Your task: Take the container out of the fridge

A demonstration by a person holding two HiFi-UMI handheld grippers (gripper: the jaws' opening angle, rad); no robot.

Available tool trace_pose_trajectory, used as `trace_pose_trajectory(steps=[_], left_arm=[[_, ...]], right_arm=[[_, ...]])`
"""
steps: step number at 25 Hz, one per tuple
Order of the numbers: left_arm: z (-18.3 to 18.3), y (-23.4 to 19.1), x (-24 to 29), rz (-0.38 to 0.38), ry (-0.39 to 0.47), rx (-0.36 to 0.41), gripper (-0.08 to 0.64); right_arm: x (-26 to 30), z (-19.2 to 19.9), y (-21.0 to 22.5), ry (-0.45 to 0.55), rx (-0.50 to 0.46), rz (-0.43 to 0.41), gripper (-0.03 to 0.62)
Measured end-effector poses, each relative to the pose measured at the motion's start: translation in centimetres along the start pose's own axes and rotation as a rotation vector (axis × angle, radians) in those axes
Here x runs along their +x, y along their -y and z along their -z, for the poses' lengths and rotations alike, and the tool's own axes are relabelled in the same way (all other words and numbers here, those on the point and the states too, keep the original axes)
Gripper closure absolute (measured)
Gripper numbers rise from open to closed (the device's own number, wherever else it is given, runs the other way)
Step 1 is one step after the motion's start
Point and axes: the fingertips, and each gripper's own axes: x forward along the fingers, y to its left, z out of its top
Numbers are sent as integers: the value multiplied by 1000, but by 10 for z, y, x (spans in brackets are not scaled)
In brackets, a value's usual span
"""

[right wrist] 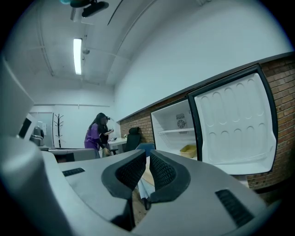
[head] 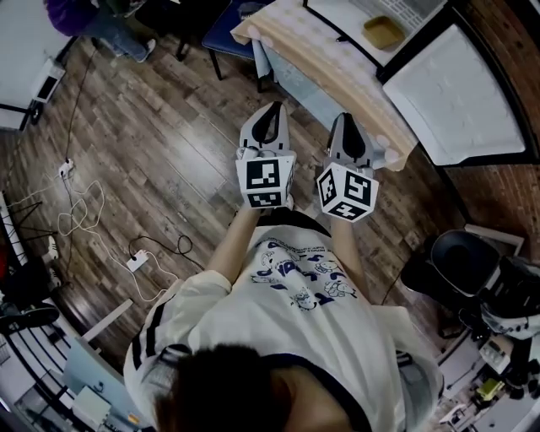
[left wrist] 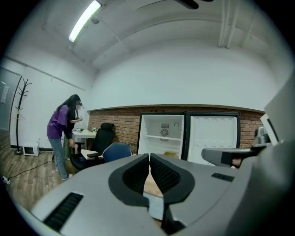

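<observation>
A small yellow container [head: 383, 32] sits on the lower shelf of the white fridge [head: 346, 12], whose door [head: 460, 97] stands wide open. The left gripper view shows the container [left wrist: 169, 155] low in the fridge [left wrist: 154, 126]; in the right gripper view the container [right wrist: 188, 150] lies beside the open door [right wrist: 235, 133]. My left gripper [head: 267, 118] and right gripper [head: 348, 126] are held side by side in front of my chest, well short of the fridge. Both are shut with nothing between the jaws, as the left gripper [left wrist: 150, 159] and right gripper [right wrist: 148, 157] show in their own views.
A table with a beige cloth [head: 337, 59] stands between me and the fridge. A blue chair [left wrist: 115, 151] and a black office chair [left wrist: 99, 138] are to the left, with a person in purple [left wrist: 62, 133] beyond. Cables [head: 76, 211] lie on the wooden floor; a black bin [head: 460, 257] is at right.
</observation>
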Motion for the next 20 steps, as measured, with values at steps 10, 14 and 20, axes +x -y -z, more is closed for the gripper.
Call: trace_pose_trajectory(steps=[10,14,20], left_arm=[[-6,6,66,2,-3,5,537],[-3,10,83,19,-18,3,537],[-3,11,117,44,-26,-3,537]], right_arm=[[58,-3,28,-15,7,-10,546],[69,1,38,-22,18,2,546],[93,0,53,-28,22,35,546]])
